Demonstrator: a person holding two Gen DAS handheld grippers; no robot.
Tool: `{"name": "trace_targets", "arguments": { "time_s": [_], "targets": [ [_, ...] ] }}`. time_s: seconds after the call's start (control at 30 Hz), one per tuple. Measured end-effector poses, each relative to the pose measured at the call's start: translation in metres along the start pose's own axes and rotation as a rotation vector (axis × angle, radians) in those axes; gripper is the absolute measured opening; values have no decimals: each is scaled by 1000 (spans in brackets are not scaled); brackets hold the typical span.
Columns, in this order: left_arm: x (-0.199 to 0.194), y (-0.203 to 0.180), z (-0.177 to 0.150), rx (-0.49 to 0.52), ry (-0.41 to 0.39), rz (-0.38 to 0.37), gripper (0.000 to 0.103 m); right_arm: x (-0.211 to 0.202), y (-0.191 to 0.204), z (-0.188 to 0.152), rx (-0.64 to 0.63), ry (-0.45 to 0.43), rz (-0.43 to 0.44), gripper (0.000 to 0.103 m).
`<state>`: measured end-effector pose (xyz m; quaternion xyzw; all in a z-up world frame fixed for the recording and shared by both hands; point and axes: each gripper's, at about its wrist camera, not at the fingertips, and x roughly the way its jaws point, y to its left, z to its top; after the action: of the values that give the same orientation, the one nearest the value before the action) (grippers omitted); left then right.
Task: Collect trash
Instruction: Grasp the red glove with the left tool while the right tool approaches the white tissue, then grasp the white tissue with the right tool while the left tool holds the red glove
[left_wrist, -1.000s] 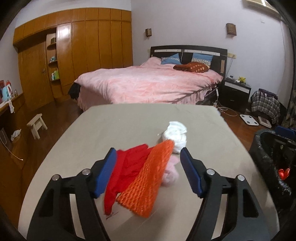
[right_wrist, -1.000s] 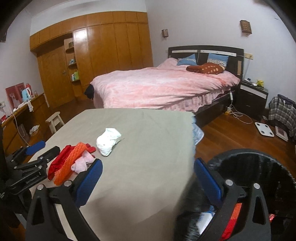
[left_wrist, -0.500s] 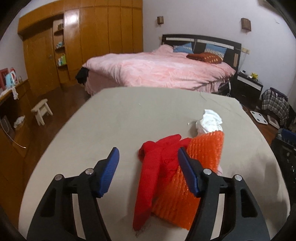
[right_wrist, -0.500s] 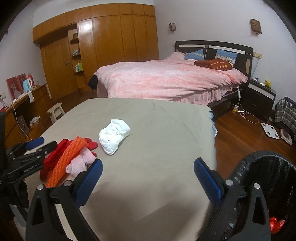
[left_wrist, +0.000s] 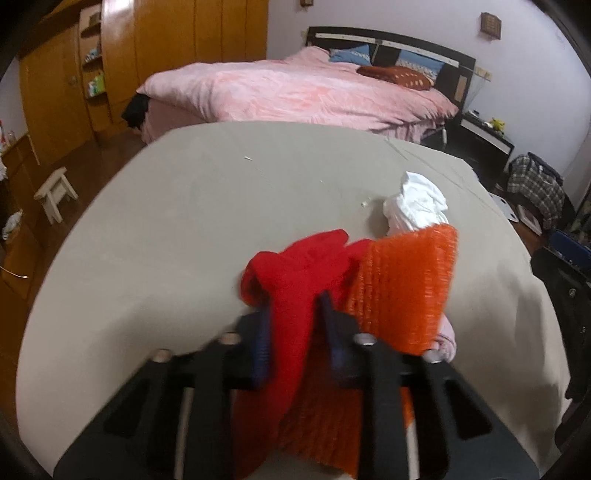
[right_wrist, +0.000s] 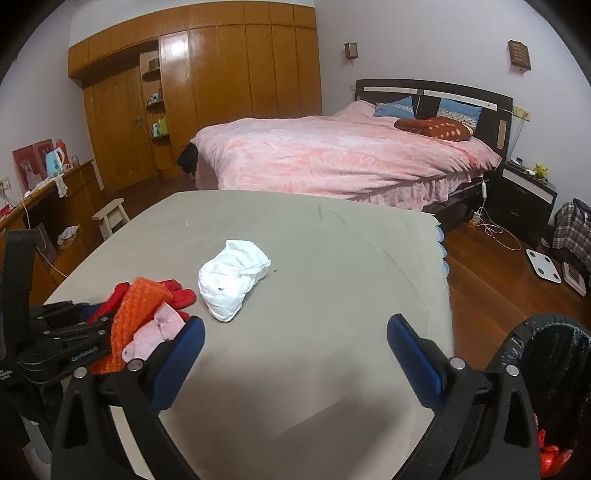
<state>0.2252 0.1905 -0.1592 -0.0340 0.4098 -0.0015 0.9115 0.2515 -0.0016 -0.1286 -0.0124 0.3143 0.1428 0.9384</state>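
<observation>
Table (right_wrist: 332, 258): grey cloth bare toward 12 o'clock, right edge near bin (right_wrist: 524, 343) at 4 o'clock | red cloth (left_wrist: 295, 280): on table beside orange netting (left_wrist: 402, 280) | left gripper (left_wrist: 295, 325): tilted down, jaws just closed, pinching red cloth | right gripper (right_wrist: 295, 350): spread wide, holding nothing.

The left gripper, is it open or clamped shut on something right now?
Shut on the red cloth. The left gripper has just been closing, and its blue pads now press the cloth from both sides on the table.
</observation>
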Motion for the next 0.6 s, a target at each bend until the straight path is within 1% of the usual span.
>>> {"name": "trace_targets", "arguments": {
  "time_s": [0.03,0.13,0.27,0.37,0.47,0.6],
  "targets": [
    [-1,0,-1,-1,-3,0,13,1,1,0,-1,2,0,97],
    [-6,2,-1,-16,-24,-7,8,3,2,0,-4,5,2,97],
    [-22,9,4,-60,-100,-8,8,4,1,5,-5,-5,3,97],
    [-35,16,15,-94,-153,-12,8,7,2,12,-5,-14,4,97],
    [-44,18,28,-78,-208,8,8,14,6,22,-5,-32,8,97],
    [-44,19,40,-68,-241,29,8,31,12,32,6,-28,22,97]
  ]
}}
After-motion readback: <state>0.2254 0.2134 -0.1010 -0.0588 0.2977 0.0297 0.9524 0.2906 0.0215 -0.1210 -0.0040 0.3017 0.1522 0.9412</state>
